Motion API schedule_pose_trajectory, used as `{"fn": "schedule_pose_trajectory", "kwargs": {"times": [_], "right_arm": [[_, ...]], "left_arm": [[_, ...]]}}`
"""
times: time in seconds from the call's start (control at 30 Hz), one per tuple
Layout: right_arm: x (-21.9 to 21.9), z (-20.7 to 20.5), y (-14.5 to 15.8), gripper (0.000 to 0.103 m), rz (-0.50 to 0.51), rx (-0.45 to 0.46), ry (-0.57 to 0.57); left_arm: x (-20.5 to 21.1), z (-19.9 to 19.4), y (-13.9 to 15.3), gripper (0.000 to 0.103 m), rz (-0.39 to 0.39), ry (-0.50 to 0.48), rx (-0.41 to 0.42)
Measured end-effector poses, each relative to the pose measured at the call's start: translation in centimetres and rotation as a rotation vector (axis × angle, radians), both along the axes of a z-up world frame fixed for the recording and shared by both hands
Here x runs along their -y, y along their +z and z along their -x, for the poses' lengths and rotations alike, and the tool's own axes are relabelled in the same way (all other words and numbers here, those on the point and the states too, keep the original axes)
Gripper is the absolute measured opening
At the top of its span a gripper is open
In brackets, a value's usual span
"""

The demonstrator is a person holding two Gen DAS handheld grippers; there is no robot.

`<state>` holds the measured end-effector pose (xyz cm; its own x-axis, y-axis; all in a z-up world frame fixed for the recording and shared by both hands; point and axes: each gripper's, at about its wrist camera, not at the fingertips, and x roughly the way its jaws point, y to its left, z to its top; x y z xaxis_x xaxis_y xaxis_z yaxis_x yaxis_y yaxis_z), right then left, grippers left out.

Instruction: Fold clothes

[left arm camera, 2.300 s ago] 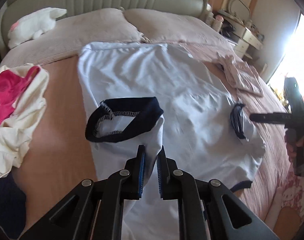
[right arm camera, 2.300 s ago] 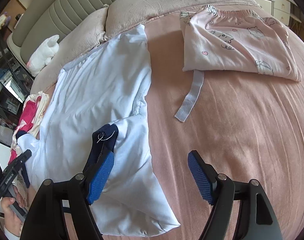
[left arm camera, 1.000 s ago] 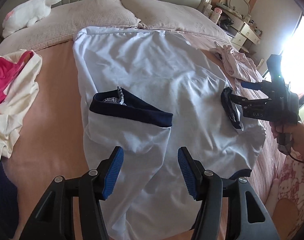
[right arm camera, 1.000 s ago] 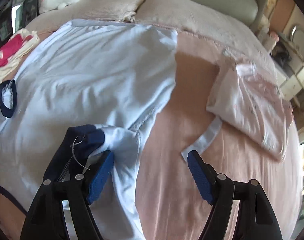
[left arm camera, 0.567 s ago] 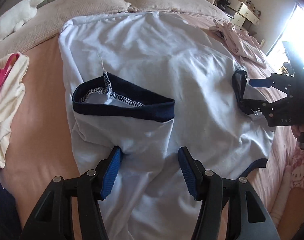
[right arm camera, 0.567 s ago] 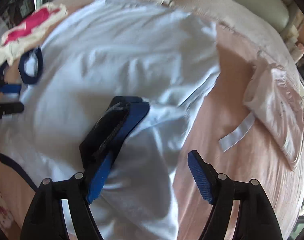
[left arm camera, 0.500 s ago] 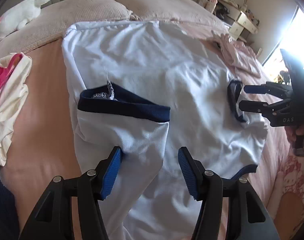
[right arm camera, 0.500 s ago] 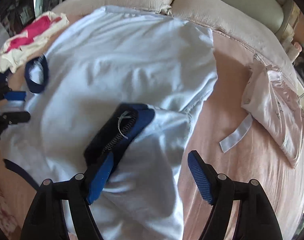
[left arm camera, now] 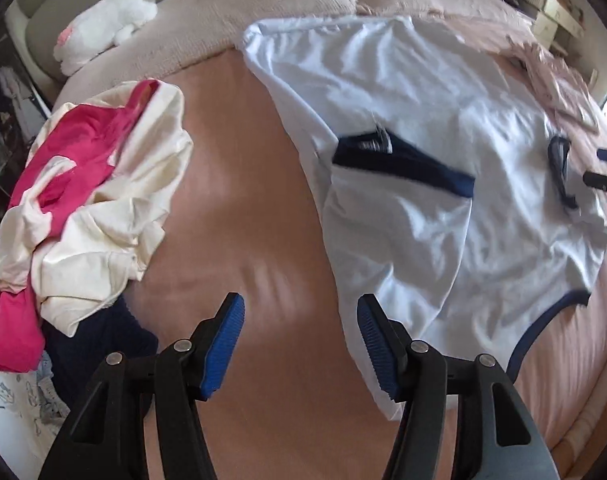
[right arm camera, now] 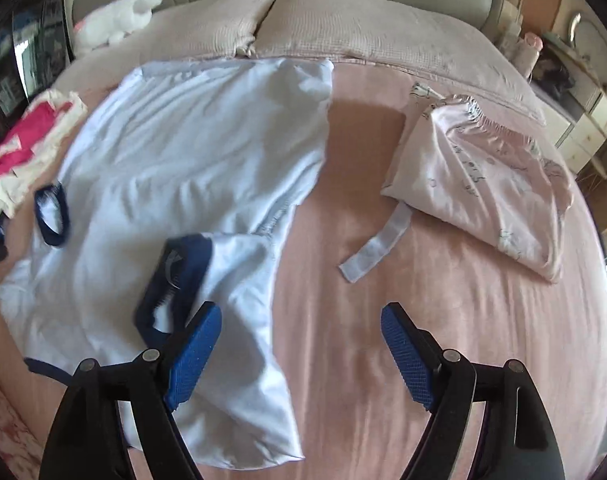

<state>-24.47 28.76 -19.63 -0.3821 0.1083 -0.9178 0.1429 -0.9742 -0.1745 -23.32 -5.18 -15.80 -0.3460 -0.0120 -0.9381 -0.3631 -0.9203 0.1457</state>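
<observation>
A white T-shirt (right arm camera: 183, 152) with navy trim lies spread flat on the pink bed (right arm camera: 423, 320). Both its navy-cuffed sleeves are folded inward onto its body.

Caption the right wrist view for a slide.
Open right gripper above pink bedsheet, beside white T-shirt with both navy-cuffed sleeves folded inward.

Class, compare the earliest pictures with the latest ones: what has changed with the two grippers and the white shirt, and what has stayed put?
The left gripper let go of the left sleeve and shifted left over bare sheet. The right gripper, jaws just opening wider, moved right, off the right sleeve. Both sleeves lie folded inward on the white shirt. The folded pink garment and clothes pile stayed.
</observation>
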Motion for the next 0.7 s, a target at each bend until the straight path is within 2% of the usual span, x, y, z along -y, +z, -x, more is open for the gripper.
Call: {"fn": "schedule_pose_trajectory", "kwargs": {"times": [0.07,0.13,0.17,0.23,0.3,0.4,0.47,0.57,0.63,0.67,0.7], "right_arm": [[0.3,-0.5,-3.0,0.082,-0.075,0.130,0.068],[0.3,-0.9,-3.0,0.082,-0.058,0.151,0.063],[0.5,-1.1,-2.6,0.082,-0.053,0.165,0.090],[0.9,-1.5,-1.5,0.082,-0.045,0.196,0.150],[1.3,-1.6,0.3,0.082,-0.053,0.107,0.170],[1.8,0.0,1.5,0.082,0.042,-0.010,0.114],[2.5,1.4,1.0,0.082,0.110,-0.040,0.074],[2.7,2.6,0.1,0.082,0.053,-0.116,0.004],[2.2,3.3,0.4,0.082,0.040,-0.189,-0.032],[2.4,3.6,0.2,0.082,0.034,-0.207,-0.045],[2.9,4.1,-0.5,0.083,0.029,-0.188,-0.042]], "left_arm": [[-0.8,-0.6,-1.3,0.057,0.070,-0.065,0.049],[-1.4,-1.2,-2.0,0.056,0.125,-0.126,0.094],[-1.4,-1.4,-1.3,0.056,0.117,-0.147,0.102],[-1.3,-1.4,1.0,0.056,0.038,-0.163,0.054],[-1.2,-0.6,2.8,0.056,-0.073,-0.142,-0.010],[-1.9,1.7,2.8,0.056,-0.139,-0.069,-0.077],[-2.7,3.5,1.7,0.056,-0.132,-0.013,-0.085],[-3.6,5.3,0.5,0.056,-0.113,0.042,-0.095],[-4.7,5.9,-0.6,0.056,-0.092,0.028,-0.077],[-5.7,6.1,-1.4,0.056,-0.069,0.001,-0.060],[-6.5,6.0,-1.8,0.057,-0.038,-0.031,-0.059]]}}
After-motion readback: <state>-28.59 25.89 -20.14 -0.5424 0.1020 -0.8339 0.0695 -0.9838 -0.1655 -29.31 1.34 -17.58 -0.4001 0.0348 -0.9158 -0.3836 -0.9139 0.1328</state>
